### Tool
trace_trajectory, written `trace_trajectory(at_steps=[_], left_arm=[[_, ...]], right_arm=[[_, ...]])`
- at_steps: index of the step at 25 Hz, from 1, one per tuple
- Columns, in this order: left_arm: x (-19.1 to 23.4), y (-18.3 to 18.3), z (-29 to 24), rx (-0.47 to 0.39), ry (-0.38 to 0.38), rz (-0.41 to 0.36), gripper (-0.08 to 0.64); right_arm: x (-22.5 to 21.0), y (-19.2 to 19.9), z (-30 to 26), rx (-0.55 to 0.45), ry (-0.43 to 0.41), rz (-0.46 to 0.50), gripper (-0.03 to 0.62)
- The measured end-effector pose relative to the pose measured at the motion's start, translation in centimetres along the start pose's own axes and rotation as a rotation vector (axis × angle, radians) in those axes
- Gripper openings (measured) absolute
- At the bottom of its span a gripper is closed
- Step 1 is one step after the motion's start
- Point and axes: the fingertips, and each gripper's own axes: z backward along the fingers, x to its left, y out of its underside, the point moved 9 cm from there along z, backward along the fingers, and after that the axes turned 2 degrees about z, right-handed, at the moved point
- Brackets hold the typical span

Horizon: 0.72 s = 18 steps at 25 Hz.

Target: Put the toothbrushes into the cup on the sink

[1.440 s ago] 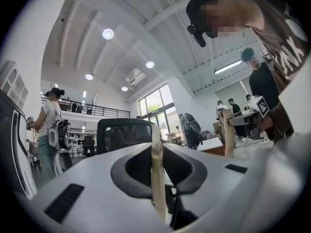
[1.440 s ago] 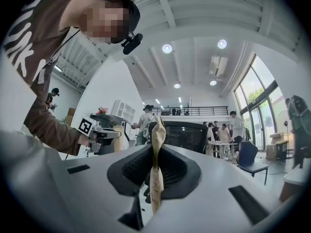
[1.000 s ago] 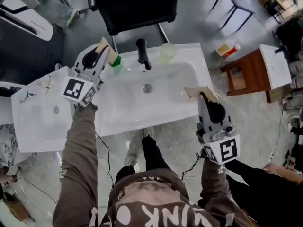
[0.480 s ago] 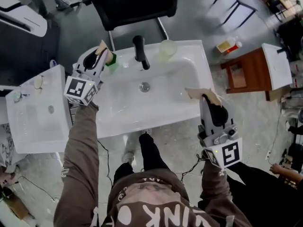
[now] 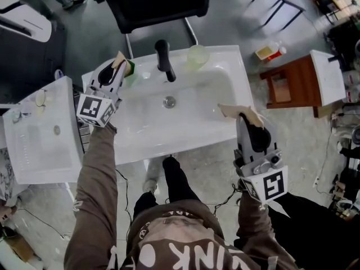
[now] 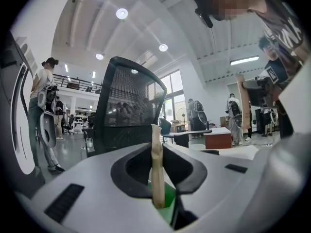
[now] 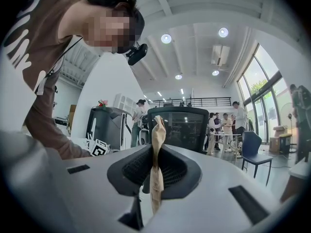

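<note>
A white sink (image 5: 197,128) with a black faucet (image 5: 163,61) lies below me. A pale translucent cup (image 5: 198,55) stands on its back rim, right of the faucet. My left gripper (image 5: 120,59) hovers over the sink's back left corner, its tan pads (image 6: 156,149) pressed together with nothing between them. A small green object (image 5: 130,67) sits on the rim just beside and below those tips; it shows green (image 6: 167,198) under the jaws. My right gripper (image 5: 226,109) is held over the basin's right side, pads (image 7: 156,130) together and empty. I cannot make out any toothbrush.
A second white sink (image 5: 34,145) stands at the left. Behind the main sink is a black office chair (image 5: 152,4). To the right are a brown wooden stand (image 5: 292,86) and a bottle (image 5: 267,52) on the floor. People stand in the background.
My left gripper has sunk toward the sink's back left corner, closer to the green object. The right gripper has stayed put.
</note>
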Motion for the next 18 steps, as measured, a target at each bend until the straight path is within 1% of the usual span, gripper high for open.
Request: trace_trajectory(at_steps=[6,9,10,12,14,16,18], left_arm=[[0.0,0.1,0.0,-0.004,-0.005,-0.009,0.057],[0.0,0.3,0.0,0.018,0.006,-0.01,0.057],[-0.1,0.4,0.1,0.024,0.013,-0.008,0.067],[-0.3,0.5,0.3,0.024,0.023,-0.001,0.143],[-0.3,0.4,0.7,0.013,0.02,0.003,0.203],[-0.4,0.1,1.1,0.011,0.006,0.006,0.235],[-0.7,-0.3,1.6,0.014,-0.007,0.017,0.244]], right_arm=[[0.0,0.0,0.4,0.002,0.006,-0.002,0.046],[0.1,-0.2,0.4,-0.003,0.006,-0.009,0.046],[0.1,-0.2,0.4,-0.005,0.005,-0.011,0.046],[0.0,-0.3,0.4,-0.012,0.0,-0.017,0.046],[-0.3,-0.3,0.3,-0.023,-0.009,-0.024,0.046],[-0.9,-0.5,0.1,-0.034,-0.017,-0.029,0.046],[-1.6,-0.8,-0.2,-0.045,-0.026,-0.026,0.046]])
